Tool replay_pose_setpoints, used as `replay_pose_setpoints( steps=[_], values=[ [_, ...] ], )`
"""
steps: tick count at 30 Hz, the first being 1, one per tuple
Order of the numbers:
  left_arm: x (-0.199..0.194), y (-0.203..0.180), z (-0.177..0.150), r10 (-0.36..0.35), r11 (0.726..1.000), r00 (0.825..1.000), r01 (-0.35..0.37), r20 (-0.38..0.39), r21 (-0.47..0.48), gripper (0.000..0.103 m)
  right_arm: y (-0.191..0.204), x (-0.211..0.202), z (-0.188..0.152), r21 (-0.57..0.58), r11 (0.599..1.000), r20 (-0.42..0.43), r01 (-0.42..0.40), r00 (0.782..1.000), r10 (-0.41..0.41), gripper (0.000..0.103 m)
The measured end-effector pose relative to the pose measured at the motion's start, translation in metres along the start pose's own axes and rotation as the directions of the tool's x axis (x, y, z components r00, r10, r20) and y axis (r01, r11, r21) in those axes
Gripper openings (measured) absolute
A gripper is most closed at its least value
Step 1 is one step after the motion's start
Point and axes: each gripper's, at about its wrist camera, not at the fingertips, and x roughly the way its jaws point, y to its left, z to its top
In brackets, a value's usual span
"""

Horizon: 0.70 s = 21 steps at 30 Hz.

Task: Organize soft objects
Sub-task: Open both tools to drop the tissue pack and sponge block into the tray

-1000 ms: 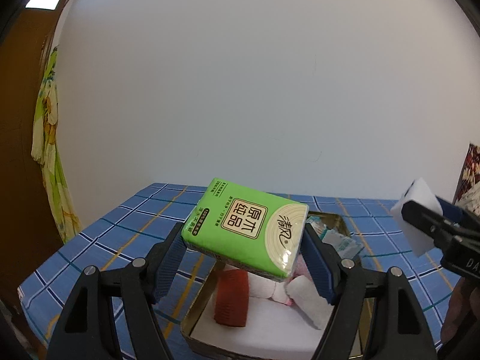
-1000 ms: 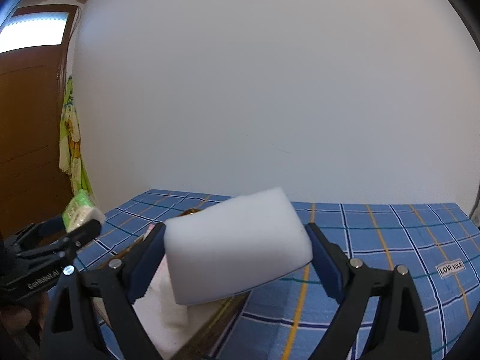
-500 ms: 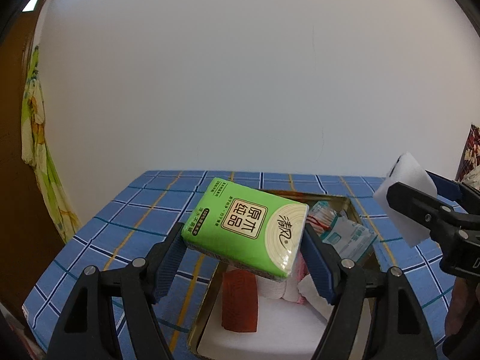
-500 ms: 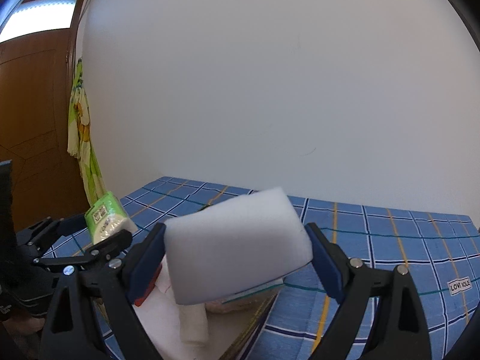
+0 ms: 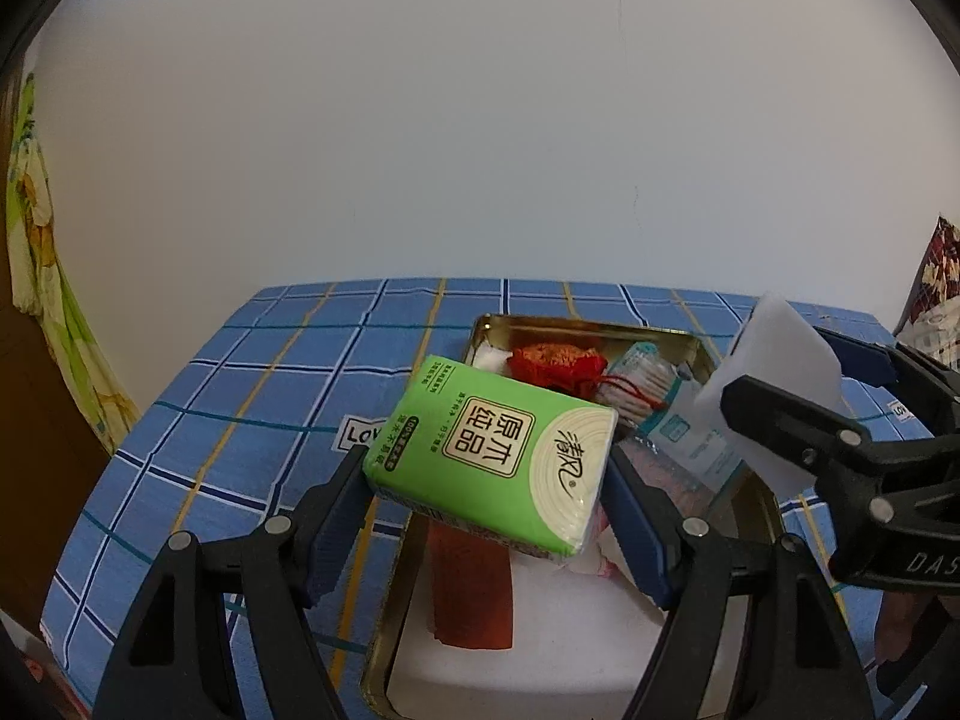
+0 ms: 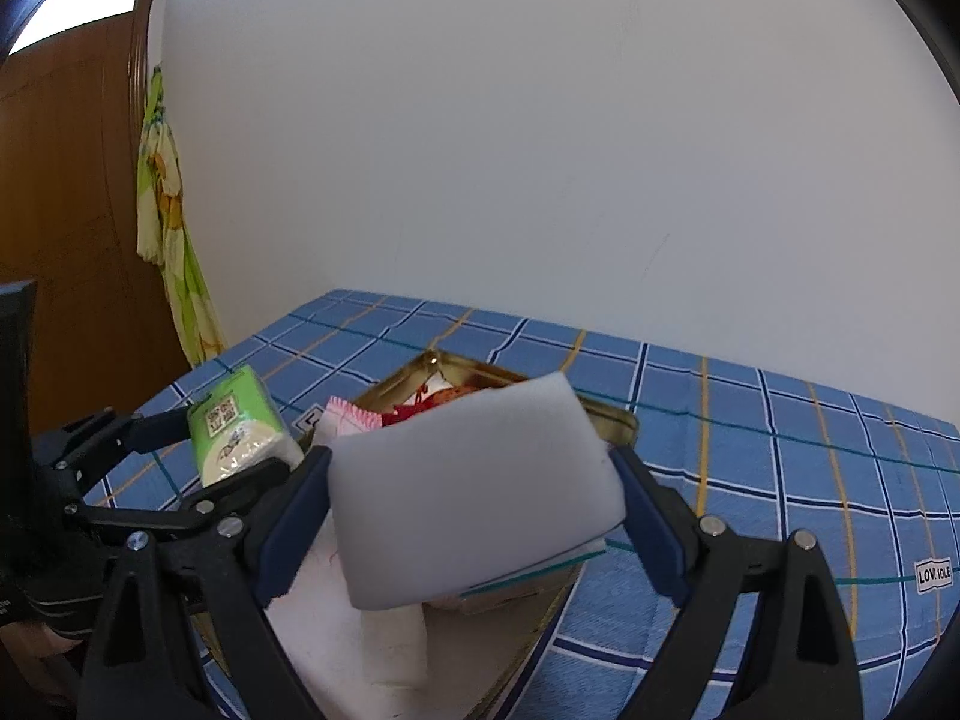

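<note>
- In the left wrist view, we hold the green tissue pack [image 5: 492, 462] at the centre of the frame. The left gripper [image 5: 489, 516] has its fingers clamped on the pack's two short sides.
- In the right wrist view, we hold the white foam block [image 6: 474, 492] at the centre of the frame. The right gripper [image 6: 474, 516] has its fingers clamped on the block's two ends.
- Both items hang above the gold tin [image 5: 384, 630], which sits on the blue checked cloth [image 5: 252, 372] covering the bench. Neither item touches the tin or its contents.
- The tin already holds a red knitted piece [image 5: 555, 363] and a cotton swab pack [image 5: 642, 381] in the upper part of the left view, and a red folded cloth [image 5: 474, 594] and a white liner [image 5: 540, 654] in the lower part.
- We judge the step in hand to be lowering both items into the tin. The open white area at the lower centre of the left view looks like the best free space.
- We recommend placing one item at a time, since the two grippers stand near each other at the right edge of the left view and could collide.
- We advise levelling the tissue pack before descent, as it is tilted, and keeping it clear of the near rim.
- We keep the squeeze light. Foam and tissue both compress, so they may spring or shift when the fingers part.
- We part the fingers only once each item rests flat on the liner or on its neighbours.
</note>
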Motion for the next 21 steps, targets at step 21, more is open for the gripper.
replay_pose_setpoints(
  steps=[21],
  values=[
    [0.011, -0.001, -0.016, 0.055, 0.998, 0.998, -0.054, -0.029, 0.041, 0.08, 0.005, 0.0, -0.014, 0.008, 0.998, -0.013, -0.061, 0.998, 0.061, 0.103]
  ],
)
